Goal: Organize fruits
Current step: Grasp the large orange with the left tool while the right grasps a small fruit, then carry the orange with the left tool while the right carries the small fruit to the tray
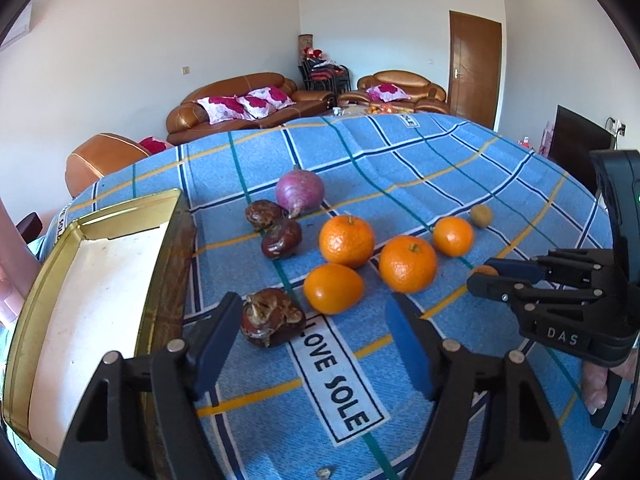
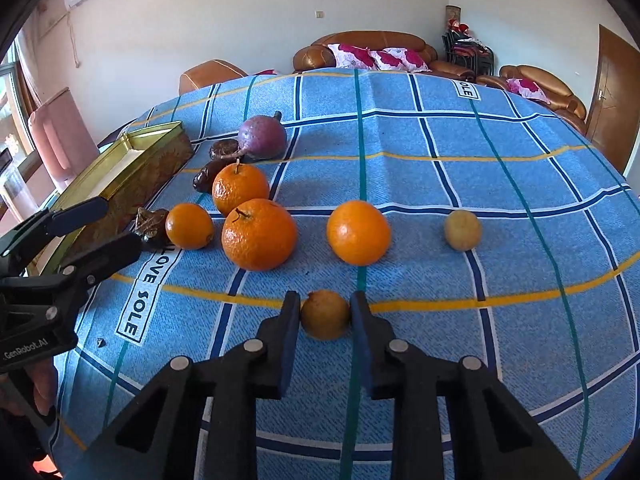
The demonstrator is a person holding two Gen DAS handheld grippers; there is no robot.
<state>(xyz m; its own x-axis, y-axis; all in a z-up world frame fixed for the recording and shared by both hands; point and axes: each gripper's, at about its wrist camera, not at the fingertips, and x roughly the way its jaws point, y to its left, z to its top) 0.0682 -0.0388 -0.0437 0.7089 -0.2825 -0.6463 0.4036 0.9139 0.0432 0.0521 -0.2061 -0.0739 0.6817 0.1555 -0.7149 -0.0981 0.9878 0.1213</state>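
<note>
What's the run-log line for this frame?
right gripper: shut on small brownish fruit | left gripper: open beside water chestnut | tin: empty

"LOVE SOLE" on tablecloth (image 1: 400, 168); "DAS" on right claw (image 1: 478, 278)

Left gripper (image 1: 314, 342): black moulded plastic linkage arms with triangular cut-outs, round silver pivot pins, and two flat fingers (image 1: 212, 350) faced with blue pads. White lettering "GenRobot.AI" marks its body in the right wrist view.

Right gripper (image 2: 325, 314): same construction — black arms, silver pins, blue-faced fingers (image 2: 290, 340). Raised lettering "DAS" and small silver screws show on its side in the left wrist view, with a dark teal handle housing behind.
</note>
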